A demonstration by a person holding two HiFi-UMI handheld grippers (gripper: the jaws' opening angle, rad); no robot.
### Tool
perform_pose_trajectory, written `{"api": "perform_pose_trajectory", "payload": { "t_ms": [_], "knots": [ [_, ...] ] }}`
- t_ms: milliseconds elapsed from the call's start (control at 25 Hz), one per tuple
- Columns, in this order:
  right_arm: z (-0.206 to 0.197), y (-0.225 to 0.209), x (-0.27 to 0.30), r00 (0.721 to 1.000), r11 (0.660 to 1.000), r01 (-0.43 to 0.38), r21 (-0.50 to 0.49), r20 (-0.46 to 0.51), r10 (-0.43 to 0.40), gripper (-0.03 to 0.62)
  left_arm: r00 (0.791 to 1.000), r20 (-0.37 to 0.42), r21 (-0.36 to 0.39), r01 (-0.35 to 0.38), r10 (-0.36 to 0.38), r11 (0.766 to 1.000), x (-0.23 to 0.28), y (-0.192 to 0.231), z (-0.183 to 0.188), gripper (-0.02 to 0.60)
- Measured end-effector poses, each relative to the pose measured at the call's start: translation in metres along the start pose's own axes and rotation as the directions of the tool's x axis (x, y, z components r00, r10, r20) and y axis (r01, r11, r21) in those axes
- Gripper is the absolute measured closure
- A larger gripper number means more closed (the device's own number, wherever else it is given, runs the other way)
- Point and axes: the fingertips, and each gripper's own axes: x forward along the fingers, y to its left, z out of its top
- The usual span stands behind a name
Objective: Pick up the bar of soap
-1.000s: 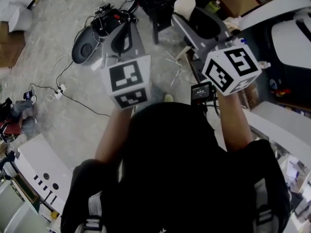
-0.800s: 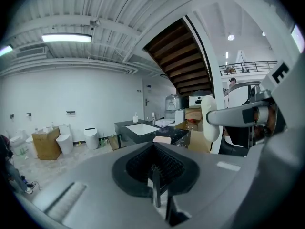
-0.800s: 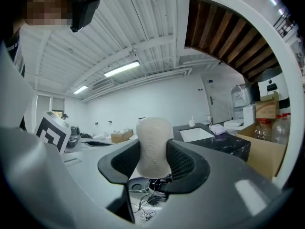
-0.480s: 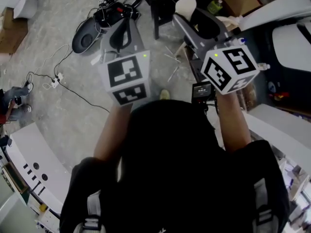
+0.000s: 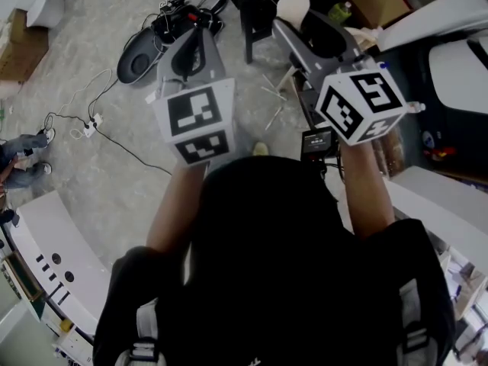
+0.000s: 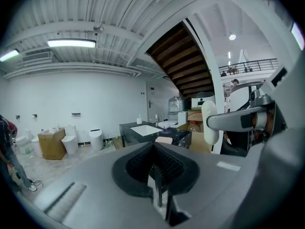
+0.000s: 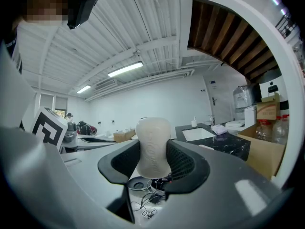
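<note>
The bar of soap (image 7: 153,144) is cream, oval and stands upright between the black pads of my right gripper (image 7: 153,152), which is shut on it. In the head view the soap (image 5: 292,8) sticks out at the tip of the right gripper (image 5: 303,20), held up in the air at upper middle. From the left gripper view the same soap (image 6: 209,123) shows at right. My left gripper (image 6: 155,168) has its pads pressed together with nothing between them. It is held beside the right one, left gripper (image 5: 194,48) at left of centre.
A black counter with a white sink (image 6: 145,128) stands ahead, with toilets and a cardboard box (image 6: 50,144) by the left wall. Cables and a power strip (image 5: 91,132) lie on the floor beside a dark round device (image 5: 137,63). White curved panels (image 5: 53,250) lie at lower left.
Both grippers have drifted a little forward together, and the floor items have slid in the head view. The soap stays clamped in the right gripper.
</note>
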Motion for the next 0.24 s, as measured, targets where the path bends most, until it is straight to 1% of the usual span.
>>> {"api": "perform_pose_trajectory", "payload": {
  "t_ms": [240],
  "knots": [
    [-0.0005, 0.0027, -0.0026, 1.000, 1.000, 0.006, -0.012, -0.003, -0.006, 0.399, 1.000, 0.000, 0.005, 0.006, -0.006, 1.000, -0.0043, -0.0005, -0.0018, 0.586]
  ]
}}
